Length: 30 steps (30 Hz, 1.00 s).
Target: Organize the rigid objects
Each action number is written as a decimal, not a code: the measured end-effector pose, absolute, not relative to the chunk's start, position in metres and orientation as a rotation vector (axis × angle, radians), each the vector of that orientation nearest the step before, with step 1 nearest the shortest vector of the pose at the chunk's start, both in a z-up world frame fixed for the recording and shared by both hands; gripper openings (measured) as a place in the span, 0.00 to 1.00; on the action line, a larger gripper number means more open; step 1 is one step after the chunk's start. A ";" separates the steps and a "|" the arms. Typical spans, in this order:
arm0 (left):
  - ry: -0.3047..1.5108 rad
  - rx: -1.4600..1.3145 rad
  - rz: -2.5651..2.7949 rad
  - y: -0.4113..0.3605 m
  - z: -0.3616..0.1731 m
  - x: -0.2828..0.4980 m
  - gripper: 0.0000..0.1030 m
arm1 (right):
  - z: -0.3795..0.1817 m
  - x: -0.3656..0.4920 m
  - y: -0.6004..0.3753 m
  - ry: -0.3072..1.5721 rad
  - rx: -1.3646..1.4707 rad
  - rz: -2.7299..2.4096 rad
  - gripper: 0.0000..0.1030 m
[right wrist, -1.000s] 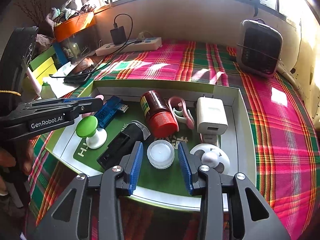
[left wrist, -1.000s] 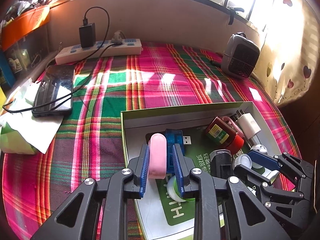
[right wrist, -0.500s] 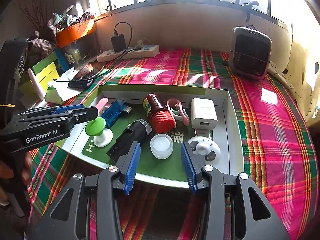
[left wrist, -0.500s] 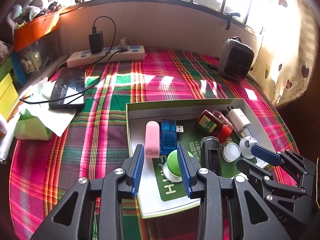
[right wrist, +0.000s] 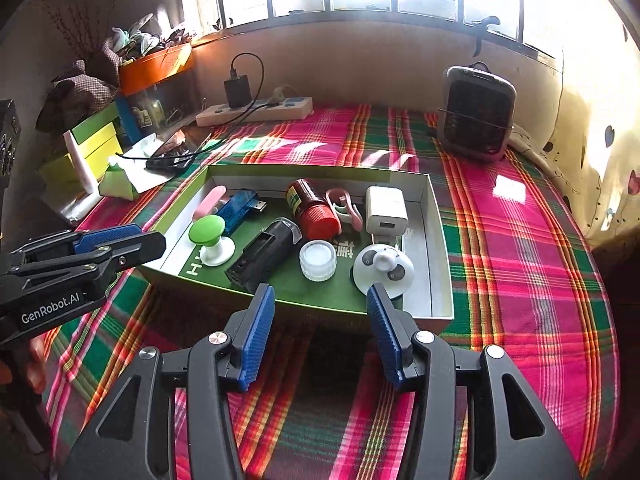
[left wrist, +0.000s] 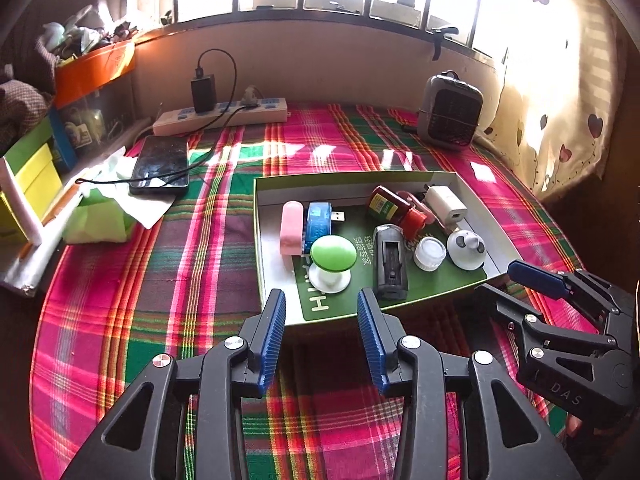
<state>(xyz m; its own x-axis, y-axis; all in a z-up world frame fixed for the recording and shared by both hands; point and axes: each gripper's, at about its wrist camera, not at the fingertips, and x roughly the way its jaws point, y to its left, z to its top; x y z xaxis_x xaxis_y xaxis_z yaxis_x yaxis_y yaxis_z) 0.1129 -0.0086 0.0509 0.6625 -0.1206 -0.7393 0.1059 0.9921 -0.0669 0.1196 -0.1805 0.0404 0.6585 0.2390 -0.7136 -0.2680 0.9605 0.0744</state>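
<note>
Hovering before the box (left wrist: 440,178) — left claw (left wrist: 321,310), right claw (right wrist: 320,304), both angled down, just opening, empty.

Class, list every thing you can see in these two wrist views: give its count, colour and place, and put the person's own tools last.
tray: 1, green-floored, mid-cloth
pink case: 1, tray's left end
USB stick: 1, blue, beside pink case
green knob: 1, tray front
black holder: 1, tray middle
red-capped bottle: 1, tray back
white cap: 1, tray front
white charger: 1, tray right
panda knob: 1, white, tray front right
phone: 1, black, left
power strip: 1, white, by wall
heater: 1, grey, far right
left gripper: open, empty
right gripper: open, empty
</note>
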 end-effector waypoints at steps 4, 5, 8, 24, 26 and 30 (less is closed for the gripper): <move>0.852 -0.046 -0.128 -0.012 0.045 0.101 0.35 | 0.037 0.110 -0.184 0.814 -0.038 0.270 0.52; 0.856 -0.049 -0.135 -0.013 0.043 0.099 0.36 | 0.036 0.109 -0.185 0.820 -0.036 0.265 0.52; 0.874 -0.046 -0.127 -0.016 0.034 0.093 0.36 | 0.031 0.104 -0.188 0.838 -0.036 0.248 0.53; 0.915 -0.053 -0.064 -0.016 0.006 0.081 0.36 | 0.008 0.095 -0.194 0.905 -0.053 0.193 0.53; 0.909 -0.037 -0.053 -0.019 0.005 0.080 0.36 | 0.006 0.093 -0.196 0.914 -0.049 0.187 0.53; 0.899 -0.022 -0.042 -0.022 0.004 0.078 0.38 | 0.003 0.090 -0.198 0.919 -0.042 0.177 0.54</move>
<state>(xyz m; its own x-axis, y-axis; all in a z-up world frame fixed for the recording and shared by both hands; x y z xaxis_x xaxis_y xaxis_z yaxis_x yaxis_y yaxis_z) 0.0778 -0.0225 0.0041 0.6220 -0.0459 -0.7817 0.0278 0.9989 -0.0366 0.0904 -0.1984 0.0027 0.5936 0.1341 -0.7935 -0.1700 0.9847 0.0392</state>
